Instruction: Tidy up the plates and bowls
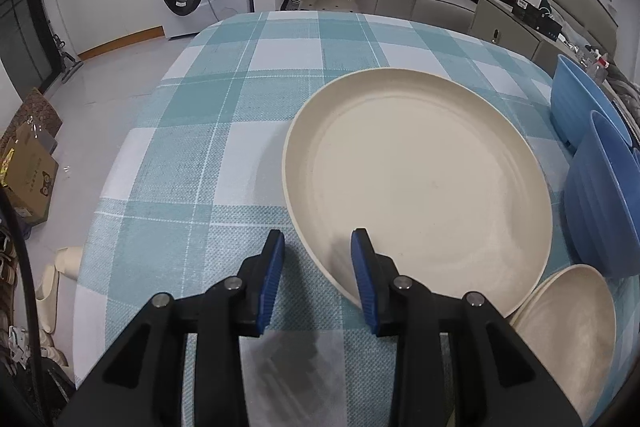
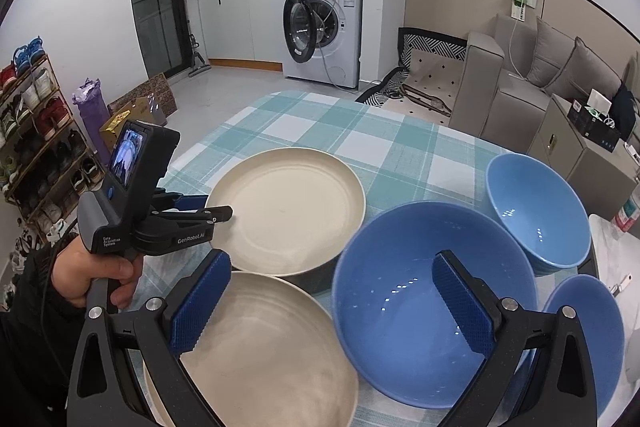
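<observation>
The left gripper point(image 1: 318, 275) has its pads narrowly spread on either side of the near rim of the large cream plate point(image 1: 416, 179). One pad is over the inside of the plate and the other over the checked tablecloth point(image 1: 240, 99). A sliver of cloth shows between the outer pad and the rim, so it does not look pinched yet.

The plate lies flat in the centre-right of the left view, just beside a second cream plate point(image 1: 568, 319) at the lower right. To grip well, I judge the pads should go deeper over the rim and squeeze squarely before lifting, so the plate does not pivot.

The plate faces straight up; being round, it has no long axis.

The right gripper point(image 2: 332, 303) is spread wide over the nearest blue bowl point(image 2: 400, 347), holding nothing.
</observation>
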Demonstrator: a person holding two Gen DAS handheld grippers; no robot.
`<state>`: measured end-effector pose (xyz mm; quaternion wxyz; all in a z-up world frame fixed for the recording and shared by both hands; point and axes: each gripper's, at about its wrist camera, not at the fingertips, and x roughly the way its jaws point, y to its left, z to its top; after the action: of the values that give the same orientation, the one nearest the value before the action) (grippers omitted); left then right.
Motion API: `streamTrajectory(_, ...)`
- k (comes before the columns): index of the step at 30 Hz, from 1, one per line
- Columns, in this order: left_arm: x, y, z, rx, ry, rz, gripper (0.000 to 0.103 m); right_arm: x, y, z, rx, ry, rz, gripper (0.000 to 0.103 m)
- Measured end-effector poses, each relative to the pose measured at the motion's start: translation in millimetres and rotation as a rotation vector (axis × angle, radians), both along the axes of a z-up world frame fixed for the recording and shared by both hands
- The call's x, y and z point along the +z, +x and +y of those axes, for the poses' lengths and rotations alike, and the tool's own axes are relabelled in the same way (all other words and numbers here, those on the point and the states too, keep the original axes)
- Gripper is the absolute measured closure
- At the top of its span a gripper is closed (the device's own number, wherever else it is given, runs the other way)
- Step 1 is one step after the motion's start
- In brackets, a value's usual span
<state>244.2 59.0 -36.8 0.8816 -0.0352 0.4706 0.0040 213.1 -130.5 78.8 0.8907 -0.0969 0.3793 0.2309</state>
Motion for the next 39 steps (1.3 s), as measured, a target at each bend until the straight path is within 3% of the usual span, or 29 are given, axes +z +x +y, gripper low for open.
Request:
streamTrajectory(23, -1, -53, 36, 0.014, 0.020, 0.012, 0.070, -37, 15, 77, 0.095, 0.044, 0.062, 0.001)
streamTrajectory(30, -2, -56, 39, 0.018, -0.008, 0.007, 0.069, -59, 43, 88, 0.040, 0.056, 0.116, 0.001)
streamTrajectory(39, -3, -55, 41, 0.018, -0.028, 0.004, 0.069, -75, 60, 100, 0.022, 0.007, 0.101, 0.019)
